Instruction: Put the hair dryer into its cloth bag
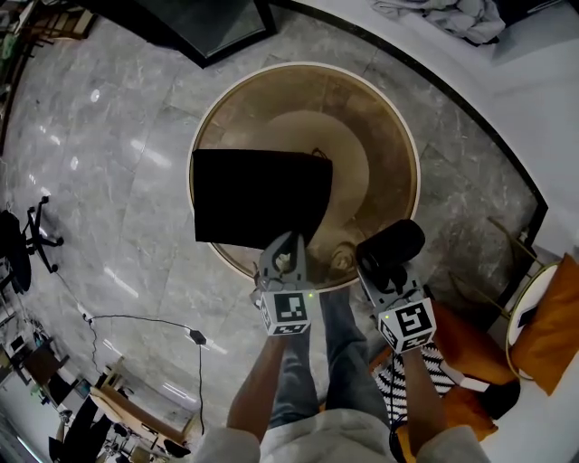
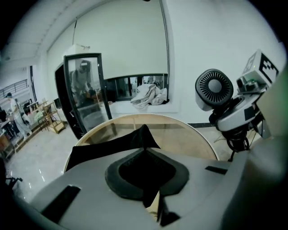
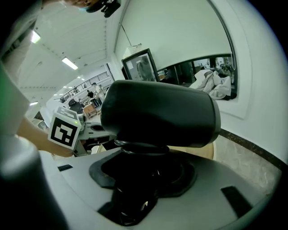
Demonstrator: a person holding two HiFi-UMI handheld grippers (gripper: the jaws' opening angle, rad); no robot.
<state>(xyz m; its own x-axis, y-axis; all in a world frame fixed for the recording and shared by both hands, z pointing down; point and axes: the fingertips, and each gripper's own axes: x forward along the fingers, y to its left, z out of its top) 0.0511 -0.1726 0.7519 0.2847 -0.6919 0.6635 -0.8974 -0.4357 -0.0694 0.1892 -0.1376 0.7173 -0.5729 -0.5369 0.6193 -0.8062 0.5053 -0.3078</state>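
A black cloth bag [image 1: 258, 208] lies flat on a round glass table [image 1: 398, 118]. My left gripper [image 1: 282, 251] is at the bag's near edge, shut on the cloth. In the left gripper view a fold of the bag [image 2: 143, 137] rises in a peak from between the jaws of my left gripper [image 2: 146, 179]. My right gripper [image 1: 384, 271] is shut on the handle of a black hair dryer [image 1: 393, 242], held just off the table's near right rim. The dryer's barrel [image 3: 157, 114] stands above the right gripper [image 3: 144, 175], its vented rear end [image 2: 214, 87] facing the left gripper.
An orange seat [image 1: 552, 325] and a small round stand are at the right. White bedding [image 1: 452, 18] lies on a ledge behind the table. A glass-doored cabinet [image 2: 85, 94] stands at the far left, and an office chair [image 1: 23, 240] and a floor cable [image 1: 194, 336] are on the left.
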